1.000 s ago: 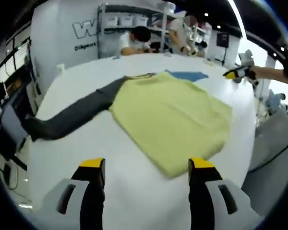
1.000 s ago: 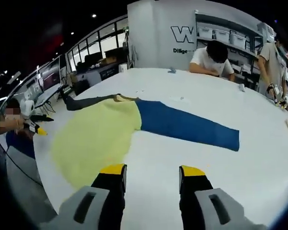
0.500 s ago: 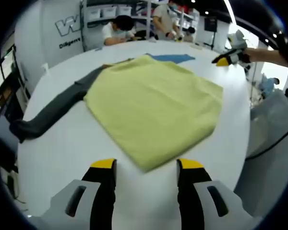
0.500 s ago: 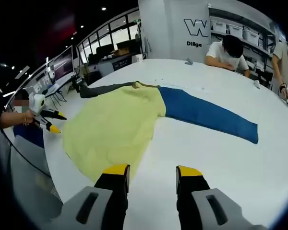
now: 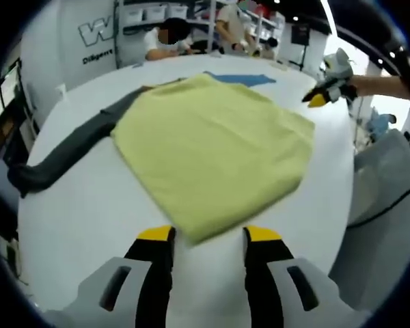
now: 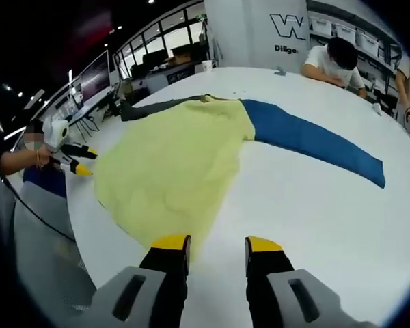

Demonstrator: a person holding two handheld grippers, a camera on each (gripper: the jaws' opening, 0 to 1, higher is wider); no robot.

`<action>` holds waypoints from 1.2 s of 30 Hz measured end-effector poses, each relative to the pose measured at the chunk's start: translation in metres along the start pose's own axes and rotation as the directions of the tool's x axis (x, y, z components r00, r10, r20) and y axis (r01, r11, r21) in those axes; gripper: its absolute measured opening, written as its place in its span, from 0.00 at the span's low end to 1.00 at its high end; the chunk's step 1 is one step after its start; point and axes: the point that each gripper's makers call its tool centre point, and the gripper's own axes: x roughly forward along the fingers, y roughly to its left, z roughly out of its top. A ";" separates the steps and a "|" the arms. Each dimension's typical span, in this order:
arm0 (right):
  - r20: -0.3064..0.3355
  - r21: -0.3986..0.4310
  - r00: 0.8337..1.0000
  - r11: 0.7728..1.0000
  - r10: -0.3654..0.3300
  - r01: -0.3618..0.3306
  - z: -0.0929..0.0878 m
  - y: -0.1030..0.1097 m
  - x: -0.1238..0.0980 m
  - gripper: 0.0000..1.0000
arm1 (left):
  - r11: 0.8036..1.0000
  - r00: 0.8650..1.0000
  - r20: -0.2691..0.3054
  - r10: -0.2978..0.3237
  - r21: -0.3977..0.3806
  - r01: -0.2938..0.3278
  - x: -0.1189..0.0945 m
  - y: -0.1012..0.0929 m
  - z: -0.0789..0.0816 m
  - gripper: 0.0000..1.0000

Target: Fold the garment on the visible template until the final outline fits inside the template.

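A long-sleeved garment lies flat on the white table, seen from opposite sides in the two views. Its yellow body has a grey sleeve and a blue sleeve spread out. My left gripper is open, and a hem corner of the yellow body reaches between its tips. My right gripper is open at the other hem corner, its left tip at the cloth's edge. Each gripper appears in the other's view, hand-held at the table's rim: right gripper, left gripper.
The table's rounded edge drops off close beside both grippers. People work at the far side of the table, in front of shelves. Desks with monitors stand beyond the table.
Both grippers have moved in toward the garment's hem corners, and their jaws have narrowed while still open. The garment has not moved.
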 end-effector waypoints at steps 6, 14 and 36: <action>-0.065 -0.023 0.997 0.999 0.035 -0.037 -0.022 0.015 0.012 0.25 | 0.998 0.999 0.040 0.009 -0.068 -0.007 0.004 0.004 0.010 0.26; -0.110 -0.154 0.994 0.988 0.010 -0.027 -0.030 0.026 0.014 0.12 | 0.984 0.998 0.061 -0.023 -0.176 0.033 0.002 0.002 0.018 0.08; -0.028 -0.088 0.998 0.994 0.060 -0.063 -0.006 0.038 -0.009 0.00 | 0.965 0.983 0.176 -0.059 -0.240 0.101 -0.025 -0.007 0.062 0.00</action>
